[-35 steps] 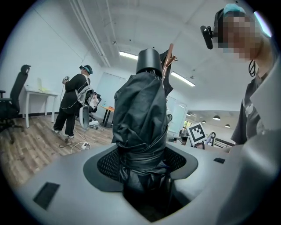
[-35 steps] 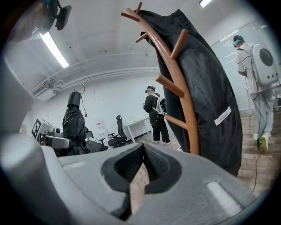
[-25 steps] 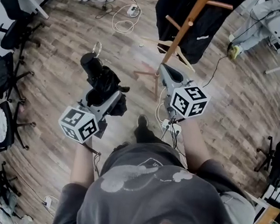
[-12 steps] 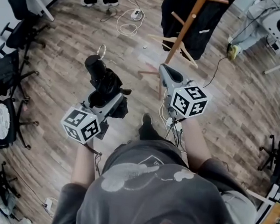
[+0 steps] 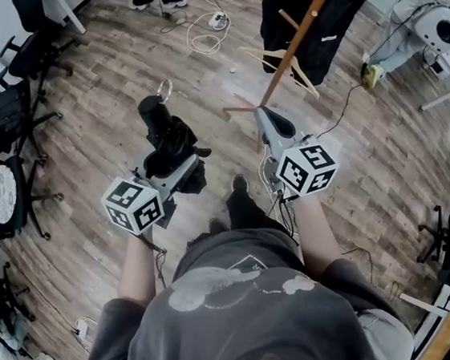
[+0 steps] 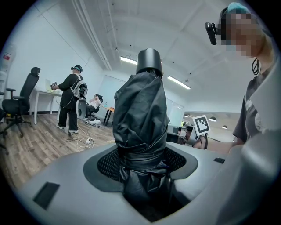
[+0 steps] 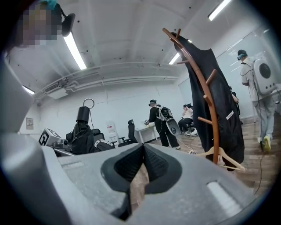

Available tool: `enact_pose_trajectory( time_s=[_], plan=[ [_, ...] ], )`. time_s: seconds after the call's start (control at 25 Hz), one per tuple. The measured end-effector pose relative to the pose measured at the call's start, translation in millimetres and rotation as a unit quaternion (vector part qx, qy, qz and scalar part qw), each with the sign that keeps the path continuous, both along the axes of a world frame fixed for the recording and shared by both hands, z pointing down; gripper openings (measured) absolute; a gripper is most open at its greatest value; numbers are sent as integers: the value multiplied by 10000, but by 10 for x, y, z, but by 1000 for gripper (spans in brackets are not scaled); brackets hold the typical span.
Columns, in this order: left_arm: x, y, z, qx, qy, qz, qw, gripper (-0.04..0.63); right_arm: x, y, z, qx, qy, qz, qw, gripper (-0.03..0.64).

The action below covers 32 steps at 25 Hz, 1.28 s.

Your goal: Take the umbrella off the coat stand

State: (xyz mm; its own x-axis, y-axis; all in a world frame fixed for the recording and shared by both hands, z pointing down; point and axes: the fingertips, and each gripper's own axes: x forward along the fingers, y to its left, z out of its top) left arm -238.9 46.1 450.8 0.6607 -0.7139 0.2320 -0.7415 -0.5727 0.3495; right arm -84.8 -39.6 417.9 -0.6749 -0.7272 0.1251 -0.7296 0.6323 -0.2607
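The coat stand (image 5: 292, 50), a dark coat (image 5: 331, 26) draped on it, stands at the far side of the wooden floor (image 5: 99, 80). The folded black umbrella (image 5: 166, 128) is well apart from it at the near left, upright in the left gripper (image 5: 174, 165), whose jaws are clamped round its bundled fabric. So the lift-off looks done and the carrying-clear is in hand (the right gripper (image 5: 262, 115) is empty, jaws pressed together); next, I'd judge, comes a firm hold while finding somewhere to set it down, since slack fabric could slip.
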Motion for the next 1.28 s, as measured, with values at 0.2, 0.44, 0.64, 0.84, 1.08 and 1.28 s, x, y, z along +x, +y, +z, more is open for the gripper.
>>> enact_pose_trajectory(
  time_s=[0.2,0.44,0.64,0.84,1.08,1.28],
  plan=[
    [-18,103,66,-58,91,-35,9999,276,3,134,31,-16,156,-35,9999,-3],
    [-5,155,127,-73,120,-159,9998,276,-47,152,88,-48,209,-210,9995,-2],
    [157,210,125,-99,69,-302,9995,276,39,193,158,-128,167,-394,9990,-2],
    [432,389,106,-190,63,-430,9989,276,286,334,185,-233,164,-513,9983,-2],
    [754,633,112,-233,49,-565,9981,276,608,533,177,-225,193,-660,9974,-3],
    [963,790,42,-166,12,-741,9971,276,815,653,131,-200,199,-822,9962,-3]
  ],
)
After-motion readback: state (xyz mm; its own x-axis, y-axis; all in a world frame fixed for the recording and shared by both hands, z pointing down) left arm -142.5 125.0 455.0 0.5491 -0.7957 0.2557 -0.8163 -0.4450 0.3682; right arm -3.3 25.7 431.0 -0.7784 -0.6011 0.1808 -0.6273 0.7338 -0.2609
